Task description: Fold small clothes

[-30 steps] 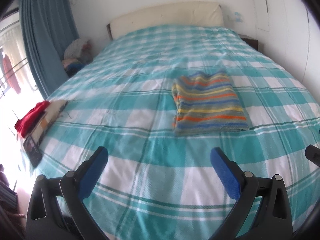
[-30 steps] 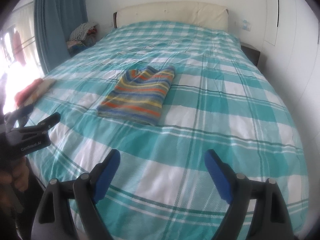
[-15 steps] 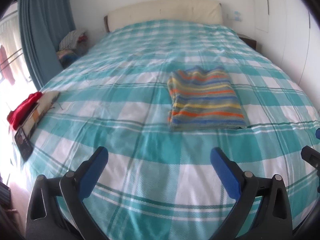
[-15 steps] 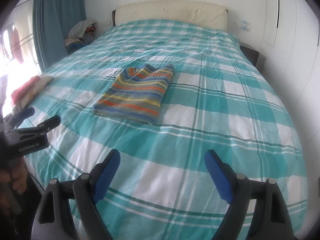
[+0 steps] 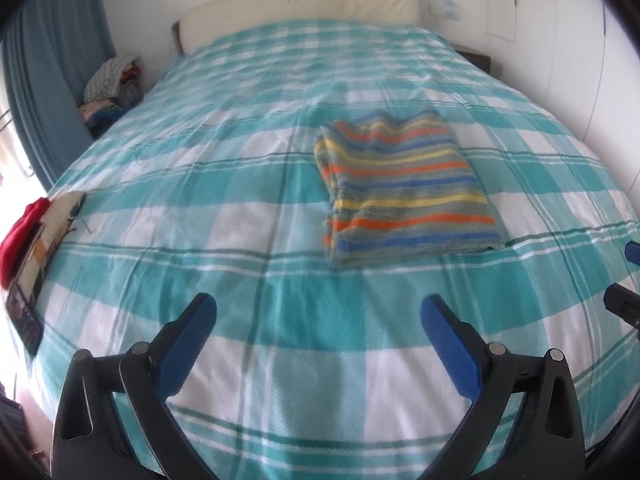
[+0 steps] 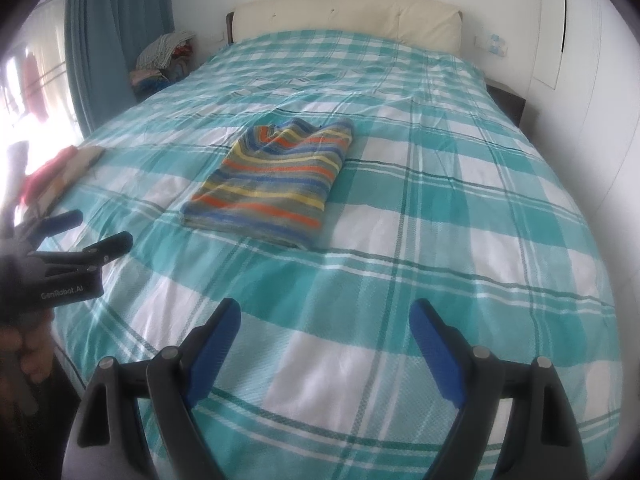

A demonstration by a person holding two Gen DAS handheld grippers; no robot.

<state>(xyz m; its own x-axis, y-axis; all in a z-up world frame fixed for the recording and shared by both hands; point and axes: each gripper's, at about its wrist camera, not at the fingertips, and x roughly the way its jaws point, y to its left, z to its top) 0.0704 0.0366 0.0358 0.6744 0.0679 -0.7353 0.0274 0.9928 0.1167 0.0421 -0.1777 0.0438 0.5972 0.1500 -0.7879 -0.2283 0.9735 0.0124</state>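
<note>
Item: striped knit garment (image 5: 404, 186), orange, yellow, blue and grey bands. Location: mid-bed, on the teal-and-white checked bedspread (image 5: 248, 208), well apart from both tools.

Condition: lies as a flat, compact rectangle with layered edges at its near side; judged already folded, or lacking at most one last fold.

Left gripper (image 5: 318, 322): jaws spread wide, nothing between the blue pads, held above bare bedspread short of the garment.

Right gripper (image 6: 324, 320): jaws likewise wide and empty, also short of the garment.

Other stock: red cloth (image 5: 22, 228) at the bed's left edge and a heap of clothes (image 6: 166, 60) beside the headboard (image 6: 344, 16); judged possible further work.
</note>
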